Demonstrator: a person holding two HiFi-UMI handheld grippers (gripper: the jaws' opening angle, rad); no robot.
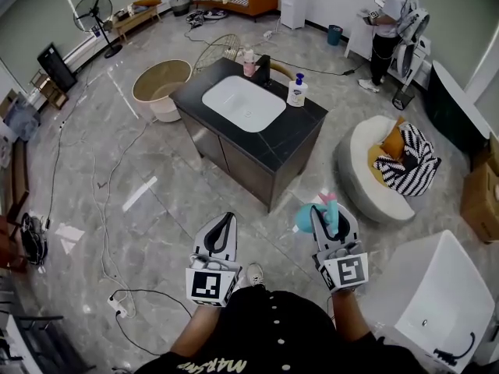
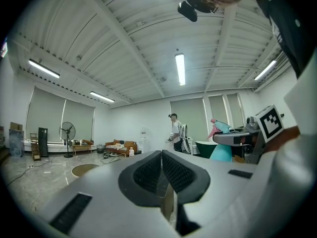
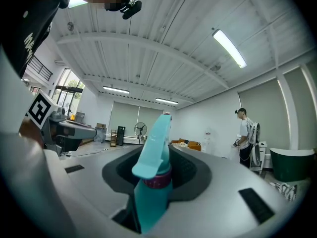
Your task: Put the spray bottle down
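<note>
A teal spray bottle [image 1: 306, 217] with a pink trigger head is clamped between the jaws of my right gripper [image 1: 327, 216], low and right of centre in the head view. In the right gripper view the spray bottle [image 3: 152, 182] stands upright between the dark pads, and the right gripper [image 3: 159, 162] is shut on its neck and body. My left gripper [image 1: 224, 224] is held level beside it, jaws together and holding nothing. In the left gripper view, the left gripper [image 2: 161, 168] has its pads meeting, and the spray bottle [image 2: 220, 151] shows off to the right.
Ahead stands a black vanity counter [image 1: 297, 129] with a white sink, a pink bottle [image 1: 249, 62] and a white pump bottle [image 1: 296, 90]. A beige tub [image 1: 161, 89] lies left, a round chair [image 1: 374, 170] right, a white basin [image 1: 437, 302] at lower right. Cables cross the floor; a person [image 1: 387, 22] stands far back.
</note>
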